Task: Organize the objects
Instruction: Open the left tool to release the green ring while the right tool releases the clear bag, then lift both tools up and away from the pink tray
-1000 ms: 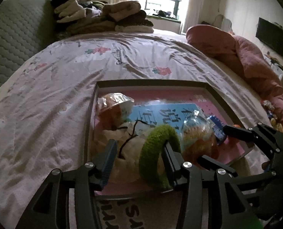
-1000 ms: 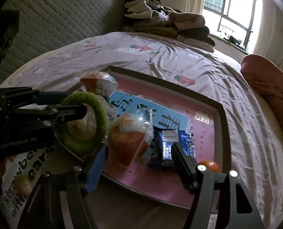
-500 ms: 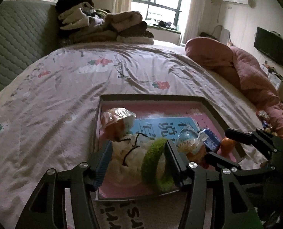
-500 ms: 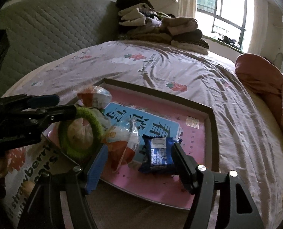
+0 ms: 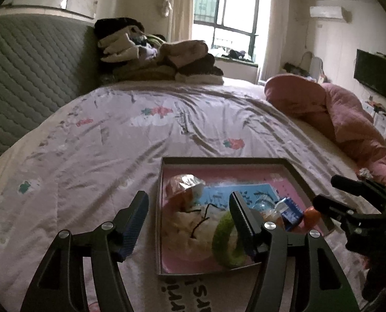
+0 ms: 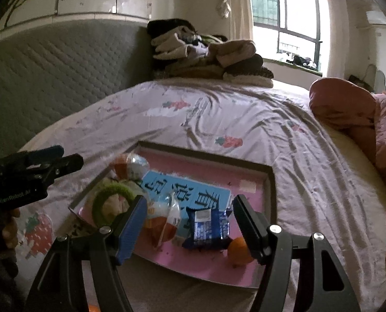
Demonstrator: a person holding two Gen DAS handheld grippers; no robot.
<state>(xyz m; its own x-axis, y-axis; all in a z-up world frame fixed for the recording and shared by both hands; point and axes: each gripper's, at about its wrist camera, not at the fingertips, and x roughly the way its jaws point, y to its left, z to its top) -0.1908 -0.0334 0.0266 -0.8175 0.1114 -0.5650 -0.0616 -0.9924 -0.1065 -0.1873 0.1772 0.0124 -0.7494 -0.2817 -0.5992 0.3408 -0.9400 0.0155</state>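
Left wrist view: the left tongs [image 5: 189,206] hang above the near edge of a shallow tray [image 5: 219,160] that lies on the bed [image 5: 115,140]. Their jaws are opening and nothing is pinched between them; the green ring [image 5: 225,241] lies in the tray, close against the inner side of the right-hand finger, and whether it touches that finger cannot be told. Beside the ring sits a pale lumpy bag [image 5: 185,223] with a dark string across it, and behind that a clear-wrapped orange snack [image 5: 184,184]. A blue card [image 5: 234,193] with large characters lies flat on the tray's pink floor.

In the right wrist view the right tongs [image 6: 189,214] are released, jaws apart above the tray's near side with nothing gripped. Seen between the fingers are a second wrapped orange snack [image 6: 164,221] and a blue packet [image 6: 208,227]; a small orange fruit [image 6: 238,251] rests by the right-hand finger. A heap of folded clothes [image 6: 208,57] sits by the grey headboard [image 6: 63,72], and a pink quilt [image 6: 362,119] is bunched at the right.
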